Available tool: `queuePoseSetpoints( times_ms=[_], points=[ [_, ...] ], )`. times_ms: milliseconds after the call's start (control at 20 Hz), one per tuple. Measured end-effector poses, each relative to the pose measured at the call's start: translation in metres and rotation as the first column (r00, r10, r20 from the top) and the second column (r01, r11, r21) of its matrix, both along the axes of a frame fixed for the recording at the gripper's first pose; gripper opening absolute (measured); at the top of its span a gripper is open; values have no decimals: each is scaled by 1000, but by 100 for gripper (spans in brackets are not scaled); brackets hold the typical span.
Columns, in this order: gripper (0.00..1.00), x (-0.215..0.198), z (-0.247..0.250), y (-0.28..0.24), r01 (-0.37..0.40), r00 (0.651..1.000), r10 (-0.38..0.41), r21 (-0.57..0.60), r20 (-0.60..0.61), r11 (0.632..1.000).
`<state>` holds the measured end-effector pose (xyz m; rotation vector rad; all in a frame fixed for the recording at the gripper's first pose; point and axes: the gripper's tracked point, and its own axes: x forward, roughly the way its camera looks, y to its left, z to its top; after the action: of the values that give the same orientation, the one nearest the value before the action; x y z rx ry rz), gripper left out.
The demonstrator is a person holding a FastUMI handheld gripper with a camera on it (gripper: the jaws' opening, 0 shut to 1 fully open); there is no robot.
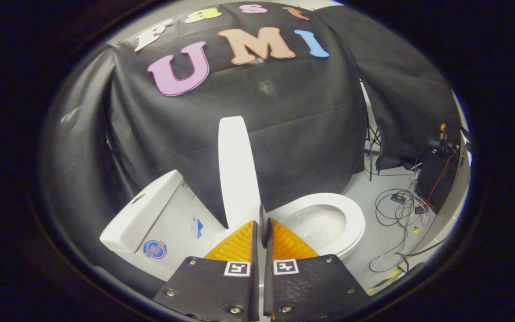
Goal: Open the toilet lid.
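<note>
Gripper view: toilet lid (236, 170) raised, standing upright.
Gripper (263, 226): fingers pinch the lid's edge from both sides.
Toilet seat (351, 212): lowered, bowl open beyond the fingers.
Tank (143, 214): behind the lid.

Gripper (263, 226): two wedge-shaped fingers with ribbed faces, mounted on flat dark plates with a textured surface. Silver screws sit at the plate corners and edges. Each plate carries one small square black-and-white marker (237, 269) near its inner front corner.
</note>
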<state>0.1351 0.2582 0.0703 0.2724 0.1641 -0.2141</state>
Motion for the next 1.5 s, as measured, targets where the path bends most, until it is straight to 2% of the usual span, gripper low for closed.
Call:
queuePoseSetpoints(
  times_ms=[350,800,1150,1500],
  points=[
    [5,0,6,29,-20,1000,20,-115,-8,993],
    [5,-1,6,65,-51,999,51,-195,-1,980],
    [5,0,3,87,-46,998,54,-256,27,966],
    [5,-2,-5,104,-70,996,83,-247,44,966]
  ],
)
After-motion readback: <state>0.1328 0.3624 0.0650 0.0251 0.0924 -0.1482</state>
